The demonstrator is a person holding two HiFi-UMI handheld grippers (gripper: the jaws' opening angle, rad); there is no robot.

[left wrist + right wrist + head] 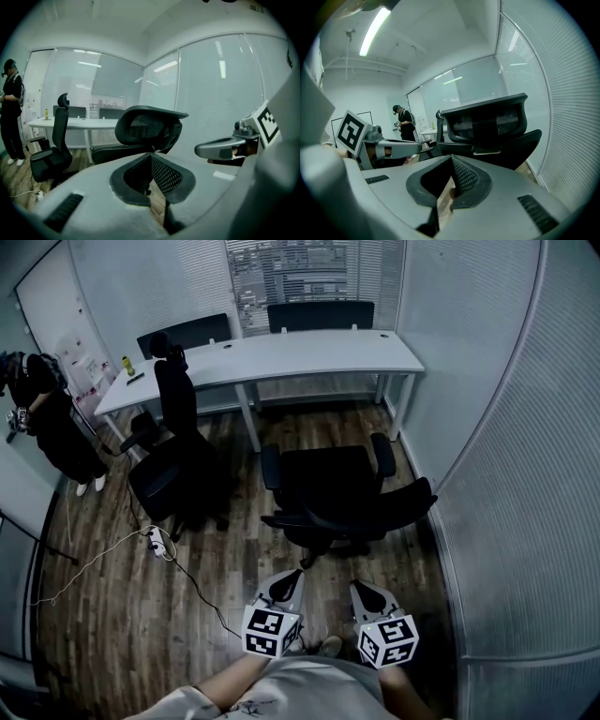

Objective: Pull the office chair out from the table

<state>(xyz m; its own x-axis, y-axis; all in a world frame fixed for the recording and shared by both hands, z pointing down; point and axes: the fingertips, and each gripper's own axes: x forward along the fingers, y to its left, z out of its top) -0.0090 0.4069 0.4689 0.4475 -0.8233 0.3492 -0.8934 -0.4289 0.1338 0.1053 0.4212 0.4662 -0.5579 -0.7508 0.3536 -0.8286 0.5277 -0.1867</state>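
Closest to us are the two grippers that we hold low before our body. The left gripper (296,574) has its jaws pressed together with nothing between them. The right gripper (357,586) is the same, jaws together and empty. Both point toward the office chair (328,486) and neither touches it; a strip of wooden floor (122,615) lies between their tips and the chair base.

We take the white table (300,354) as our landmark. The office chair stands in front of the table, on our side, fully out from under the tabletop, with bare floor between its seat and the table edge. Its seat and armrests face the table, and its mesh backrest is turned to us.

Also in front of the table, nearer its left end, stands a second black chair (173,465) with a high back. Behind the table, two more chairs (192,332) are pushed against its far edge. On the table's left end stands a small yellow bottle (127,365). On the floor before that end lies a white power strip (157,542) with its cable. Beyond the table's left end stands a person (52,418) in dark clothes. Glass walls with blinds (506,474) close the room to the right of the table and behind it.
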